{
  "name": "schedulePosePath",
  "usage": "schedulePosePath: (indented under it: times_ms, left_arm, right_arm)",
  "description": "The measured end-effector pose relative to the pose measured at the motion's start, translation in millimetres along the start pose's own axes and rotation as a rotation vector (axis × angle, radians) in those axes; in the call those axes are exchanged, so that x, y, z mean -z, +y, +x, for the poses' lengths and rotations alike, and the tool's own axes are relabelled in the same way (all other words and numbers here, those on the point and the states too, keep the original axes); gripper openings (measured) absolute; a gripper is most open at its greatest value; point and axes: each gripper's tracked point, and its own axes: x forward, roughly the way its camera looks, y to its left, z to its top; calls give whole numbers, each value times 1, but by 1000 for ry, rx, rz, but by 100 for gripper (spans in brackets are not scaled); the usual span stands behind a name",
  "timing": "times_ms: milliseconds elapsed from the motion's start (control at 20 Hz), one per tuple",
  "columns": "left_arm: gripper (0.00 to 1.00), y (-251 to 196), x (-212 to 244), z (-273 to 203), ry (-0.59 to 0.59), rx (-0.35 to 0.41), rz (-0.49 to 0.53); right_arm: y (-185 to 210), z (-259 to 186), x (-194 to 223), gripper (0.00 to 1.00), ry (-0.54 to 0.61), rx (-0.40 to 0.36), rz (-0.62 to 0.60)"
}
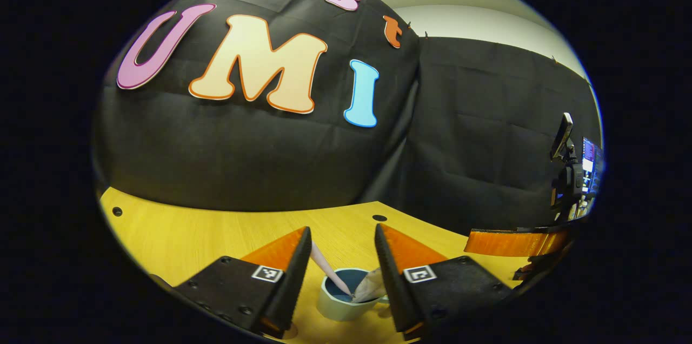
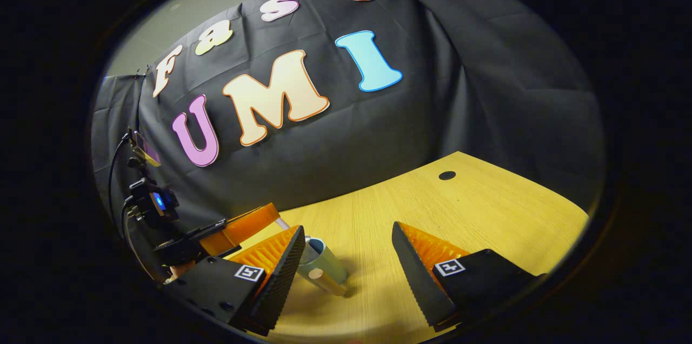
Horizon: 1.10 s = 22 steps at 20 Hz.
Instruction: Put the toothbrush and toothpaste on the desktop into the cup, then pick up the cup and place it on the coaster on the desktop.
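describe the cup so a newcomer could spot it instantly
Start at the yellow wood-grain desktop in front of the black cloth wall. Near its front edge, between the left claw's open fingers, stands a small pale blue-green cup with a dark interior. Two slim items lean out of it, one a pale pink stick.

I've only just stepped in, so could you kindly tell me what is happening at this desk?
A person is working with a handheld tool in each hand over a wooden desk. A pale blue cup already holds the toothbrush and toothpaste. The left tool hangs open just above the cup, and the right tool is open beside it. The cup stands on the desk.
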Motion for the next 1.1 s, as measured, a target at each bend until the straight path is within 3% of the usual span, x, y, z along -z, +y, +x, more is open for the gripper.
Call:
schedulePosePath:
  times_ms: [50, 100, 200, 650, 950, 1100]
  left_arm:
    - [72, 5, -6, -4, -9, -20, 5]
    - [87, 9, -12, -9, -19, -38, 11]
    - [93, 18, -22, -20, -30, -75, 21]
    - [94, 73, -71, -84, -24, -279, 71]
    - [94, 77, -58, -133, 64, -391, 4]
    - [94, 72, -52, -157, 77, -454, -78]
  right_arm:
    - [3, 0, -1, 98, 3, -6, -1]
    - [6, 0, -1, 98, 9, -12, -3]
    - [15, 1, -4, 98, 22, -30, -10]
    - [61, 9, 0, 98, 173, -135, -95]
    - [68, 19, 31, 98, 382, -173, -185]
    - [73, 28, 47, 98, 482, -200, -213]
